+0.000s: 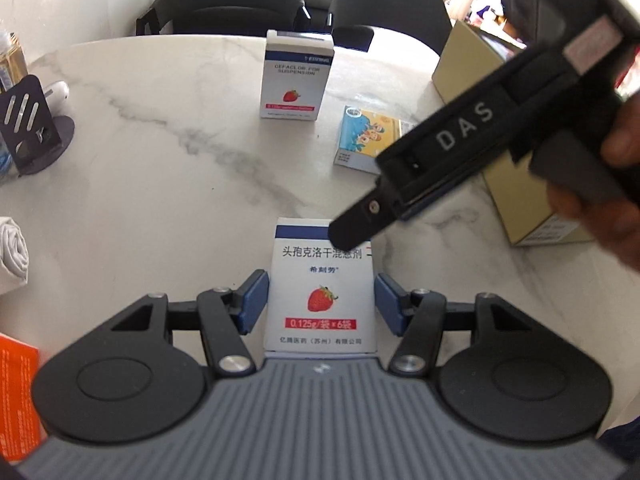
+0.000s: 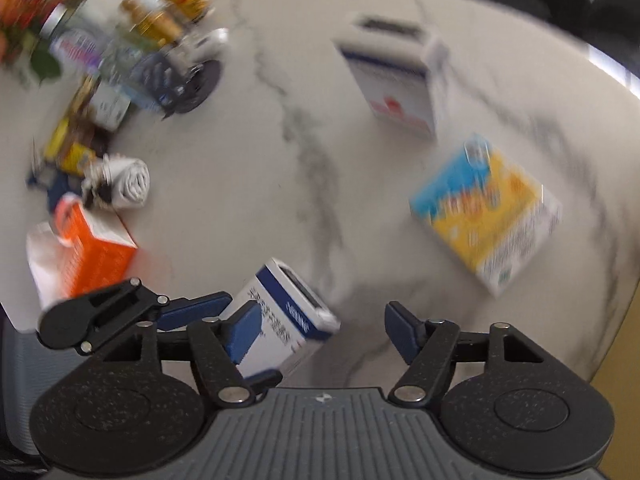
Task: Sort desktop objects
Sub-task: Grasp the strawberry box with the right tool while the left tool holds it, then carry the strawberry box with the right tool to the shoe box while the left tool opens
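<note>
A white medicine box with a strawberry picture [image 1: 322,288] stands on the marble table [image 1: 160,200]. My left gripper [image 1: 323,302] is shut on it, blue pads against both its sides. One black finger [image 1: 360,220] of my right gripper reaches in from the upper right over the box's top edge. In the blurred right wrist view the same box [image 2: 284,312] sits low between my right gripper's [image 2: 322,334] jaws. The left pad overlaps it and the right pad stands well apart, so that gripper is open. My left gripper's arm [image 2: 92,320] shows at the left there.
A second strawberry box [image 1: 296,76] stands upright at the far side, with a blue-and-yellow box [image 1: 368,136] lying to its right. A tan carton [image 1: 472,80] fills the right edge. At the left are a black stand [image 1: 28,120], a rolled cloth [image 1: 12,256] and an orange box [image 2: 100,248].
</note>
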The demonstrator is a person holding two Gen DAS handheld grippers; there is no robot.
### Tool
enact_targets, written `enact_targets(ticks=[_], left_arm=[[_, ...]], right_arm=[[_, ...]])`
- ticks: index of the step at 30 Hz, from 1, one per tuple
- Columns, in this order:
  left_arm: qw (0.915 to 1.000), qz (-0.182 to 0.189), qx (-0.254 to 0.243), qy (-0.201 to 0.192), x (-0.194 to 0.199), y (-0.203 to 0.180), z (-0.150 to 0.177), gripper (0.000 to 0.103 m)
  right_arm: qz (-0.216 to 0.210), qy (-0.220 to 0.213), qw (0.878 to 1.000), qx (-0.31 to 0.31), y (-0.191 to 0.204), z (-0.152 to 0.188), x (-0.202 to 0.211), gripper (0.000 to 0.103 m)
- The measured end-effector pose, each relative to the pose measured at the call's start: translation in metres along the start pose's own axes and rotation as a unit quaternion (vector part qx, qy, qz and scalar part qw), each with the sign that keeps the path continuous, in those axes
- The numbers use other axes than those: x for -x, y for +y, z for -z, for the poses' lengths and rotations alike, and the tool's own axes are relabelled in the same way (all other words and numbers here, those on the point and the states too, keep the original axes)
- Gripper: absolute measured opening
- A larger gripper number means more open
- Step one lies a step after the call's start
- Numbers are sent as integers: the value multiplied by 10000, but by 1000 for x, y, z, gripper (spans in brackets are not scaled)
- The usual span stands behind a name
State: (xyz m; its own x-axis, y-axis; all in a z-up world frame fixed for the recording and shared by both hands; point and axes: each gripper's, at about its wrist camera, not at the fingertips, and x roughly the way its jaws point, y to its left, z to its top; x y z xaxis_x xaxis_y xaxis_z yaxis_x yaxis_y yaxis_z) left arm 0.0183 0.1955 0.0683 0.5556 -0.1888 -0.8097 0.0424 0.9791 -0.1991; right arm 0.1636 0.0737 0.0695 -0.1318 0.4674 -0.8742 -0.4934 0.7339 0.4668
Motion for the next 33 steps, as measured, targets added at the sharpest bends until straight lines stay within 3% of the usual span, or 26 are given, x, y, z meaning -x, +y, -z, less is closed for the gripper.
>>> enact_targets(ticks=[3,15,18,20,23,24,25,31,33], left_arm=[[10000,53,-12,-64,5,-1,-2,57],[9967,619,-343,-411,23,-9,-8,57],[9952,749,-418,-462,26,-9,-7,57],[9944,819,-485,-458,29,-9,-4,57],[9943,858,-533,-346,27,-7,-2,57],[9945,836,-538,-321,27,-6,-1,48],[9947,838,-517,-280,25,-6,-1,47],[9964,717,-413,-170,19,-6,-4,49],[9963,710,-469,-125,18,-8,-4,55]], right_arm=[[-465,166,9970,-598,-17,7,-4,76],[-1250,198,9872,-973,-35,3,-2,78],[-1453,249,9833,-1069,-40,7,0,70],[-1572,232,9821,-1014,-39,8,4,59],[-1457,151,9866,-712,-33,9,15,47],[-1404,120,9882,-599,-30,9,19,43],[-1330,121,9897,-520,-27,9,22,31],[-556,-42,9984,-6,-4,23,37,30],[-340,-197,9992,44,-1,27,42,30]])
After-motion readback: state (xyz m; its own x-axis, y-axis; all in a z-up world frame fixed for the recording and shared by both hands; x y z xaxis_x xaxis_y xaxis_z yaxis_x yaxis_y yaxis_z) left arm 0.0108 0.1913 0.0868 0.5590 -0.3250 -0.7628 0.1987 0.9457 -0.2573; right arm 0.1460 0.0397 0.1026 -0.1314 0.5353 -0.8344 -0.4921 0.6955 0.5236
